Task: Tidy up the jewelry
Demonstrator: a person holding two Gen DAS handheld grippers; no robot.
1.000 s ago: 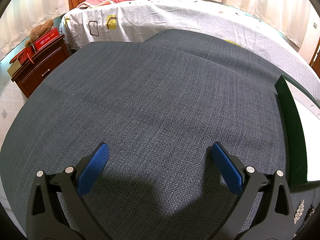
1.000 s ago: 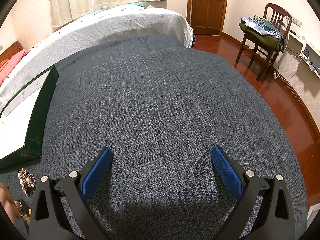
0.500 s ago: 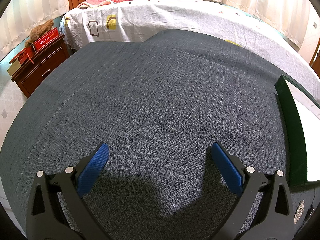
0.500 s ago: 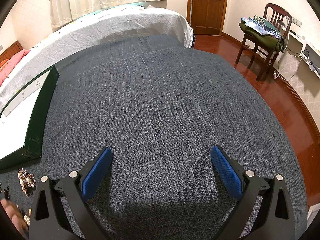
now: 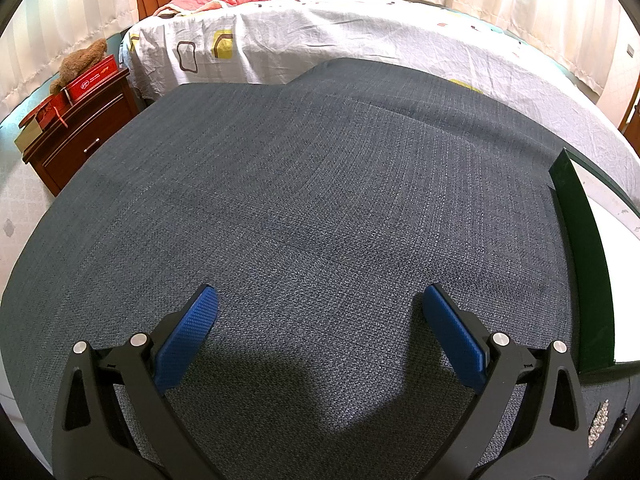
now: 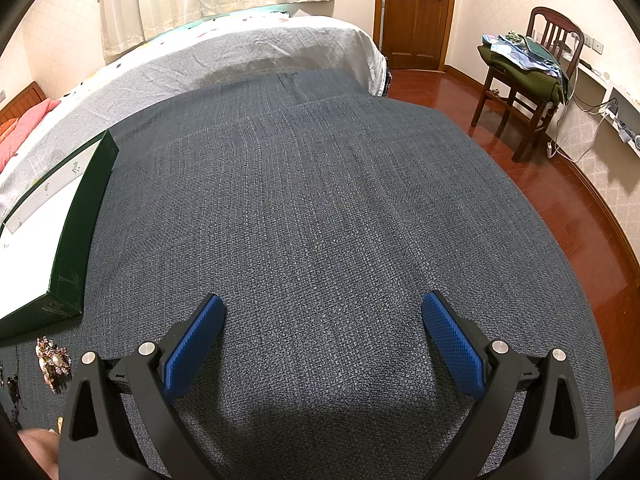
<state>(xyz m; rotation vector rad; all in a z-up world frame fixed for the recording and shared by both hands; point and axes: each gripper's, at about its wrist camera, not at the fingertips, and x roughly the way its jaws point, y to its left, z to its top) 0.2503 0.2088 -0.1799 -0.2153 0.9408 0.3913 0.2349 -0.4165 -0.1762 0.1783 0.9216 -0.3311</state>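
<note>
Both grippers are hovering over the grey-clothed table (image 6: 320, 208), jaws spread wide, nothing between them. Left gripper (image 5: 320, 316) is sitting left of the green tray (image 5: 580, 264); right gripper (image 6: 322, 324) right of it. Beaded brooch (image 6: 51, 362) is lying just below the tray's near corner (a sparkly strip (image 5: 599, 424) is lying nearby too).

Hand (image 6: 38, 450) at right-wrist view's lower left edge slid lower, uncovering small jewelry pieces (image 6: 14, 394).

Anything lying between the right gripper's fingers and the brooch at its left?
Nothing: only bare grey cloth separates the right gripper from the brooch, per the right wrist view.
</note>
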